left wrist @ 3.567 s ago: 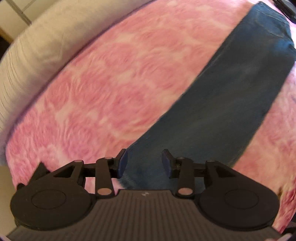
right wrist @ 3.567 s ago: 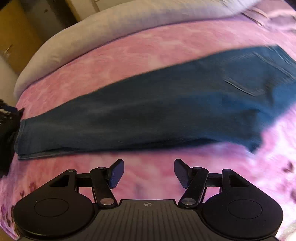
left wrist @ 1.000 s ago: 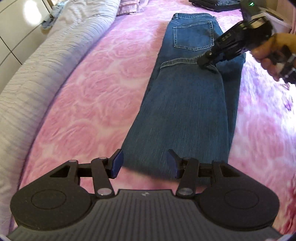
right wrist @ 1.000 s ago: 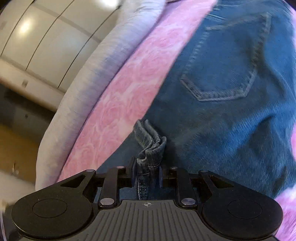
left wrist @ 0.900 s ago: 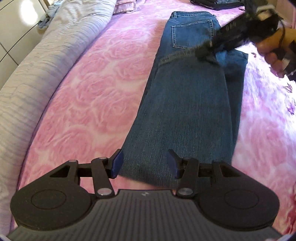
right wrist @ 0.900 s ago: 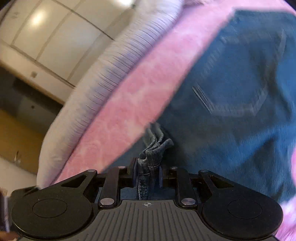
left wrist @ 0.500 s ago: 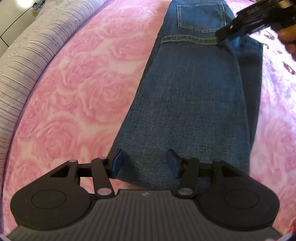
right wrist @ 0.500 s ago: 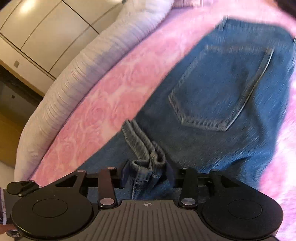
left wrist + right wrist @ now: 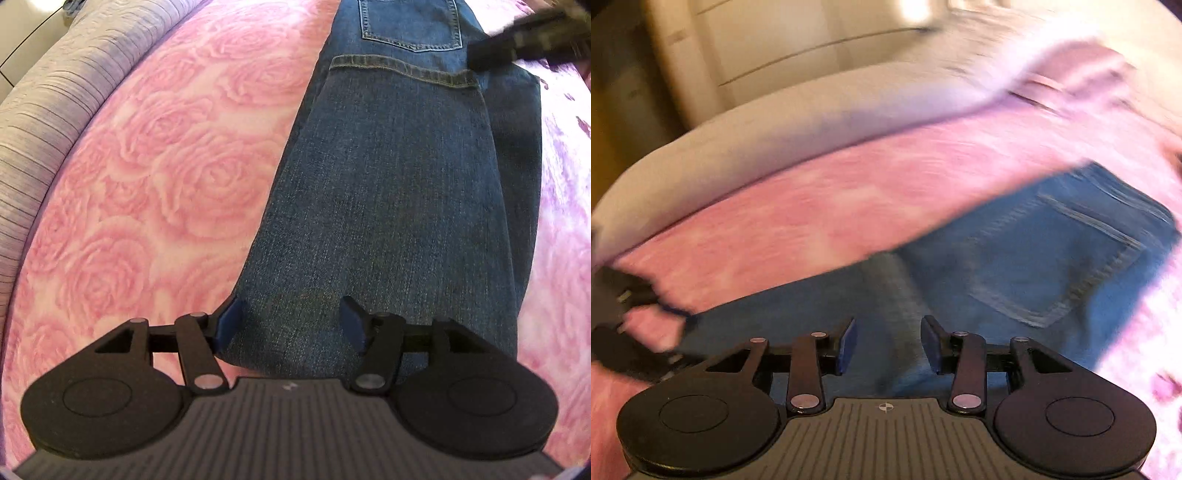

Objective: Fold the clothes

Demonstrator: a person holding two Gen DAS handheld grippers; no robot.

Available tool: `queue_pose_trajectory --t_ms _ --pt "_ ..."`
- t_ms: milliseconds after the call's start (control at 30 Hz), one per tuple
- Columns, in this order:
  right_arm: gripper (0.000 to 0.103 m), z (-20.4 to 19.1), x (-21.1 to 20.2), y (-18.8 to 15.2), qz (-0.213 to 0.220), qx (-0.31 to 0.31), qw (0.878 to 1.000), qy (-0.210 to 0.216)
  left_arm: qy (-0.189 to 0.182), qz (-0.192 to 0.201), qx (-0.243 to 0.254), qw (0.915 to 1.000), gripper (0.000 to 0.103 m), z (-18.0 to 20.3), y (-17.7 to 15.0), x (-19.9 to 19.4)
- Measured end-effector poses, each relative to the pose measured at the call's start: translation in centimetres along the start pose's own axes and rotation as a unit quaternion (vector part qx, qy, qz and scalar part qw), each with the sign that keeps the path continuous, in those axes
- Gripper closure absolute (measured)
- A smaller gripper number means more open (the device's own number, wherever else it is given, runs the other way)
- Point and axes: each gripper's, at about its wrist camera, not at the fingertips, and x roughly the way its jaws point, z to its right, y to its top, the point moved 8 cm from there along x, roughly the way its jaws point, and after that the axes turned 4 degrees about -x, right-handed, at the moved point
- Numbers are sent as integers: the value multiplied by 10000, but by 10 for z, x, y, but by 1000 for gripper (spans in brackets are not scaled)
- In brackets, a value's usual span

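Note:
A pair of blue jeans (image 9: 399,184) lies flat on the pink rose-patterned bedspread (image 9: 147,184), legs stacked, back pocket at the far end. My left gripper (image 9: 291,321) is open, just above the leg hems at the near end. My right gripper (image 9: 888,343) is open and empty over the jeans (image 9: 1015,266) near the back pocket (image 9: 1060,273); that view is blurred. The right gripper also shows as a dark shape at the top right of the left wrist view (image 9: 524,40).
A grey-lilac striped cover (image 9: 55,92) runs along the bed's left side. Pale cupboard doors (image 9: 812,55) stand behind the bed. The left gripper's dark body (image 9: 624,347) shows at the left edge of the right wrist view.
My right gripper has opened and let go of the bunched denim it held, and has pulled back from the jeans. My left gripper has dropped closer to the leg hems.

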Motion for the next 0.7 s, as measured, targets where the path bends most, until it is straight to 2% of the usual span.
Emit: queue_pose_trajectory --t_ms 67,133,233,367,467,567,700 --pt "61 -13 20 -12 -303 -108 9990 317 6 45 -30 10000 47 0 0 1" --pt "61 -11 44 -28 -777 -70 9966 259 6 94 -72 9999 47 1 0 1" --pt "61 -8 55 -32 -1017 -24 9946 197 35 153 -97 9998 47 1 -2 0" --pt "61 -27 38 -28 -1146 -317 9929 -14 29 260 -4 9997 47 -1 -6 -11" --pt "59 -67 15 -34 -1137 -761 9903 238 45 438 208 9988 44 -3 -12 -26" --pt "53 -125 -11 -56 -1132 -1655 9773 686 234 729 727 9944 40 -13 -33 -47" --pt "46 -192 -11 -94 -1130 -2846 9467 999 405 794 1597 9831 40 -17 -65 -58"
